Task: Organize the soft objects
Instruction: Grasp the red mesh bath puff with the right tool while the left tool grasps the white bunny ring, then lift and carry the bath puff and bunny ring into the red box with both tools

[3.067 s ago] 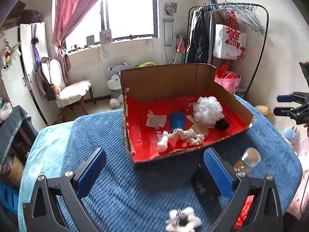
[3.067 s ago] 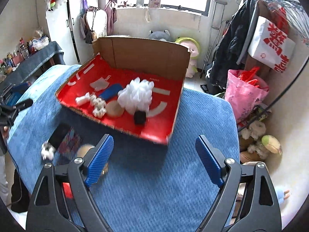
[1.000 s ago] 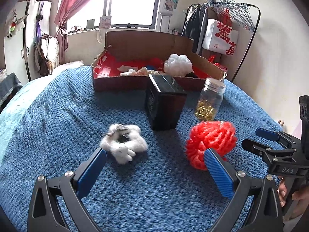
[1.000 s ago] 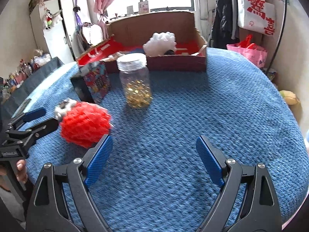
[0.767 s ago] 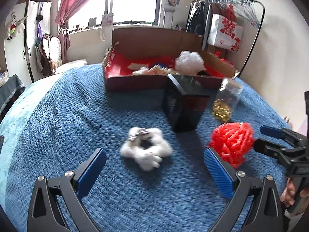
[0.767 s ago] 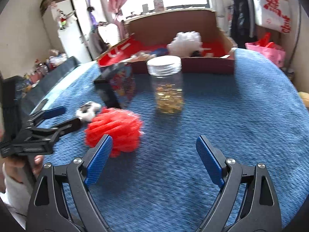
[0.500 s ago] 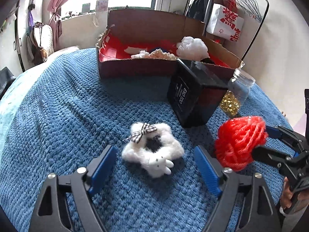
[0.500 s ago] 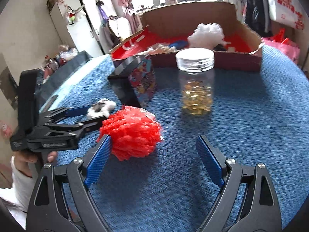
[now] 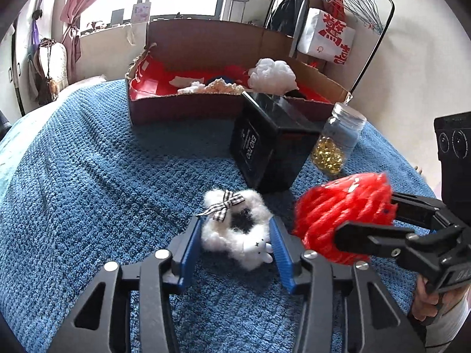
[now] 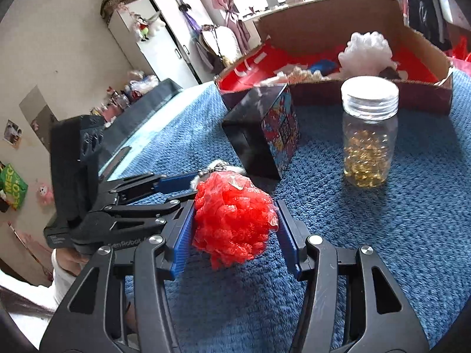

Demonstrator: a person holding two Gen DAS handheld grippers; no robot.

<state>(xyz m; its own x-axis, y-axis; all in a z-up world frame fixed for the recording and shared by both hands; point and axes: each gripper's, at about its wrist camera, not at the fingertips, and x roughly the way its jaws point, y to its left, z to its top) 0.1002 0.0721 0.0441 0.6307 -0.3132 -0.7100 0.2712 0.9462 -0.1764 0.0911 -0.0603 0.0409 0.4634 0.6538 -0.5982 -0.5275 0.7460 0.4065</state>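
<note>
A white fluffy scrunchie (image 9: 226, 235) with a checked bow lies on the blue knitted blanket (image 9: 103, 191). My left gripper (image 9: 234, 225) straddles it; the jaws are closing and both blue pads touch its sides. A red mesh bath ball (image 10: 232, 223) sits between the pads of my right gripper (image 10: 234, 210), whose jaws are also closing and press on the ball. In the left wrist view the red ball (image 9: 338, 206) and the right gripper (image 9: 365, 219) are just right of the scrunchie. Behind stands a cardboard box (image 9: 182, 108) with a red lining, holding a white mesh ball (image 9: 272, 75) and other soft items.
A black carton (image 9: 265, 147) and a glass jar of gold beads (image 9: 335, 144) stand between the grippers and the box. The two grippers are close side by side; the left gripper (image 10: 188, 191) nearly touches the red ball. A clothes rack (image 9: 353, 14) stands behind.
Both jaws have gone from wide open to narrow. The left gripper moved forward and down around the scrunchie; the right swung left and closed in on the red ball.
</note>
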